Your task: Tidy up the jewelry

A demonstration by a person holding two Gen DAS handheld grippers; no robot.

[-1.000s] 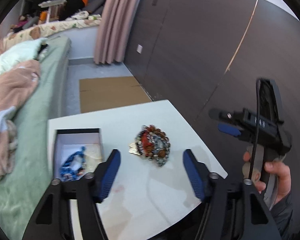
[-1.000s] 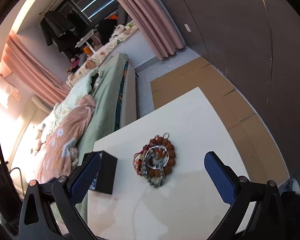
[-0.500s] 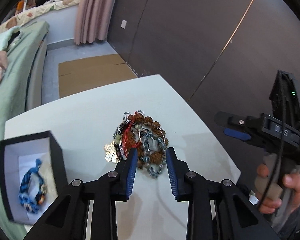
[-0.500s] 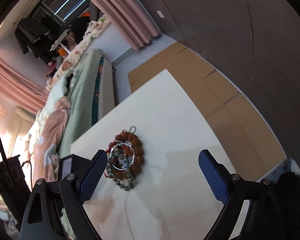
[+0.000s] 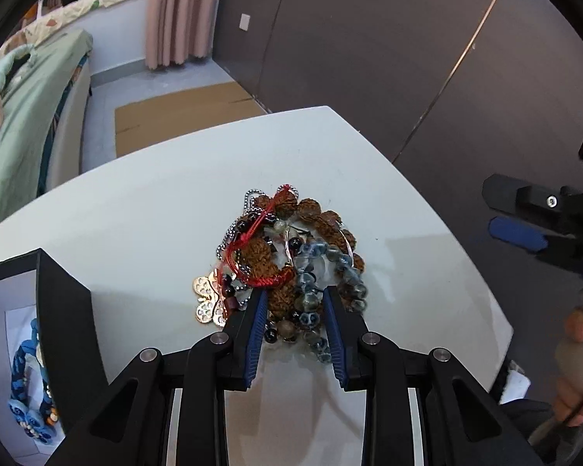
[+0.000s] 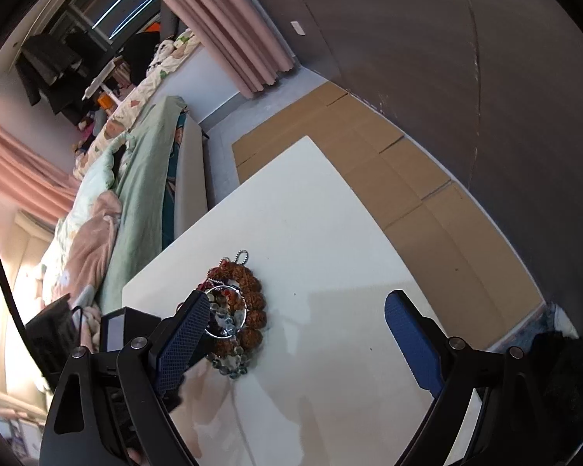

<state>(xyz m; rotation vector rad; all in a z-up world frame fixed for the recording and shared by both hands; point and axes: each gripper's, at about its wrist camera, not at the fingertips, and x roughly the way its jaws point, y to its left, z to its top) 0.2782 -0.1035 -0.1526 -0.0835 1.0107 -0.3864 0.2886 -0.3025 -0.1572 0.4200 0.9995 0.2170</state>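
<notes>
A tangled pile of jewelry [image 5: 287,256] lies mid-table: brown seed beads, grey-blue glass beads, a red cord, a silver chain and a gold butterfly charm [image 5: 208,303]. My left gripper [image 5: 295,299] is down at the pile's near edge, its blue pads narrowed around brown and grey-blue beads. A black box [image 5: 64,310] at the left holds a blue bracelet [image 5: 29,400]. My right gripper [image 6: 295,330] is wide open and empty above the table, right of the pile [image 6: 237,322]; it also shows in the left wrist view [image 5: 517,233].
The white table [image 5: 136,213] ends close on the right near a dark wall [image 5: 369,39]. Flat cardboard [image 6: 388,178] lies on the floor beyond. A bed with green and pink bedding [image 6: 128,194] runs along the left.
My left gripper has narrowed from wide open and moved forward and down onto the pile's near edge. The right gripper has drifted slightly and stays open.
</notes>
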